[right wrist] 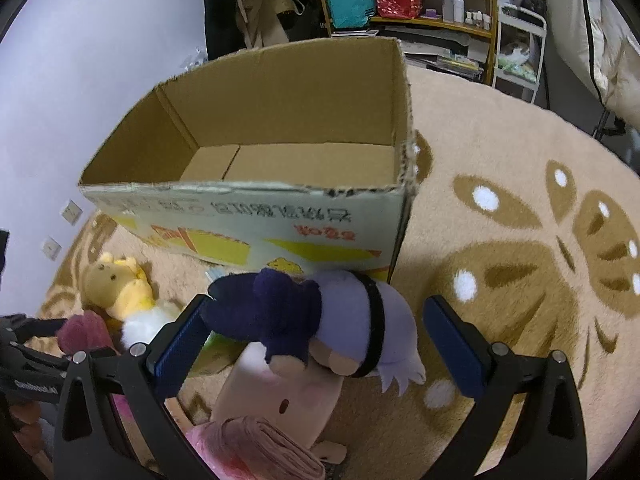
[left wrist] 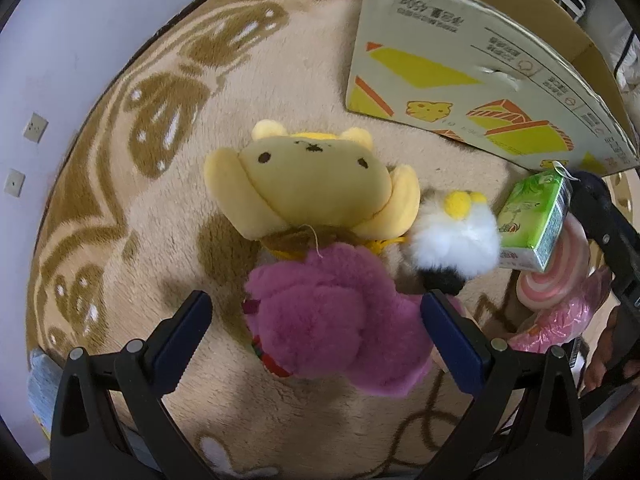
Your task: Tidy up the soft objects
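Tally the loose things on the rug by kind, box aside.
Plush toys: 5 (yellow bear, purple plush, white fluffy toy, doll in blue and lilac, pale pink plush)
Green cartons: 1
Pink bags: 1
Total: 7

- In the left wrist view the bear plush [left wrist: 308, 188] lies mid-frame on the rug [left wrist: 120, 220], the fluffy toy [left wrist: 336, 320] below it.
- The carton [left wrist: 536, 224] lies at right.
- The box [left wrist: 460, 76] fills the upper right.
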Demonstrator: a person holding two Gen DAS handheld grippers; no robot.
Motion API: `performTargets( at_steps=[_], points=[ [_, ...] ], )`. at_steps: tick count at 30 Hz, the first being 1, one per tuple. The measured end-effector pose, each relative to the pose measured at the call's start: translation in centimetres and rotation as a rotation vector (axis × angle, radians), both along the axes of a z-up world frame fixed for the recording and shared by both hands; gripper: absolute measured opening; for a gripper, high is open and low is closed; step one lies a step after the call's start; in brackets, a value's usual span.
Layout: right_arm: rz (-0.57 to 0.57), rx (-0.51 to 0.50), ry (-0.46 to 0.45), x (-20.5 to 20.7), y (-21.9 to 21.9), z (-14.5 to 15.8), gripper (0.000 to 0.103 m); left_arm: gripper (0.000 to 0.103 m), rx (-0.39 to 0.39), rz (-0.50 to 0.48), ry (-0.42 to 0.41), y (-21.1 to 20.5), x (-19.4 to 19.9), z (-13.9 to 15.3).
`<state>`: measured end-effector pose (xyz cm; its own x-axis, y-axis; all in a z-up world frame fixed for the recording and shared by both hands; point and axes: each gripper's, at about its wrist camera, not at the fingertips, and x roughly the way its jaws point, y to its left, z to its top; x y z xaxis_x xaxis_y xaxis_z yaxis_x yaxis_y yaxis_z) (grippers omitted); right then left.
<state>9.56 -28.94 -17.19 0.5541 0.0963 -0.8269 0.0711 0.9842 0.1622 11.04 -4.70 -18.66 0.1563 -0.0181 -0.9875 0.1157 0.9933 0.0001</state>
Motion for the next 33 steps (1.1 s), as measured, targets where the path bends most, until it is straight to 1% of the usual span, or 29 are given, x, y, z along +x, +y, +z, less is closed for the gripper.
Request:
performTargets(
  at_steps=[2, 8, 9, 11, 12, 13, 14, 15, 16, 17, 19, 22, 26, 32, 33],
  points=[
    [0.013, -0.019, 0.004, 0.0, 0.3, -0.2, 0.103, 0.103, -0.015, 0.018, 0.015, 0.2, 0.2, -0.2],
    [-0.001, 0.007, 0.019, 0.2, -0.1, -0.5, 0.103, 0.103, -0.058, 0.061, 0.053, 1.1, 0.9, -1.0],
    [-0.006, 0.012, 0.017, 0.2, -0.3, -0.5, 0.101, 0.103, -0.064, 0.068, 0.061, 1.2, 0.9, -1.1],
    [-0.009, 0.018, 0.014, 0.1, -0.4, -0.4, 0.099, 0.097, -0.081, 0.088, 0.077, 1.4, 1.2, -1.3],
    [-0.009, 0.014, 0.012, 0.0, -0.4, -0.3, 0.097, 0.091, -0.094, 0.095, 0.083, 1.5, 1.3, -1.4],
    [-0.009, 0.004, 0.011, 0.0, -0.4, -0.3, 0.094, 0.087, -0.11, 0.1, 0.091, 1.6, 1.4, -1.6],
    [-0.009, -0.003, 0.008, 0.0, -0.3, -0.2, 0.092, 0.085, -0.131, 0.107, 0.102, 1.6, 1.5, -1.7],
    [-0.009, -0.008, 0.0, -0.1, -0.3, -0.1, 0.089, 0.082, -0.145, 0.111, 0.107, 1.6, 1.5, -1.9],
    [-0.008, -0.011, -0.003, -0.1, -0.3, 0.0, 0.087, 0.076, -0.149, 0.112, 0.107, 1.6, 1.5, -1.9],
    [-0.008, -0.009, -0.003, -0.1, -0.4, 0.0, 0.087, 0.072, -0.149, 0.109, 0.102, 1.5, 1.7, -1.9],
    [-0.008, -0.004, -0.003, -0.1, -0.5, 0.0, 0.086, 0.07, -0.165, 0.101, 0.093, 1.2, 1.9, -1.7],
    [-0.006, -0.007, -0.007, -0.2, -0.5, 0.1, 0.085, 0.066, -0.153, 0.1, 0.073, 1.0, 2.0, -1.5],
    [-0.004, -0.004, -0.016, -0.5, -0.5, 0.2, 0.084, 0.064, -0.151, 0.106, 0.049, 0.8, 1.4, -0.4],
    [0.003, 0.004, -0.028, -1.1, -0.4, 0.5, 0.083, 0.062, -0.088, 0.058, -0.018, -0.7, 0.6, 1.4],
    [0.002, 0.005, -0.031, -1.2, -0.4, 0.6, 0.083, 0.062, -0.081, 0.053, -0.029, -0.4, -0.1, 1.7]
  ],
)
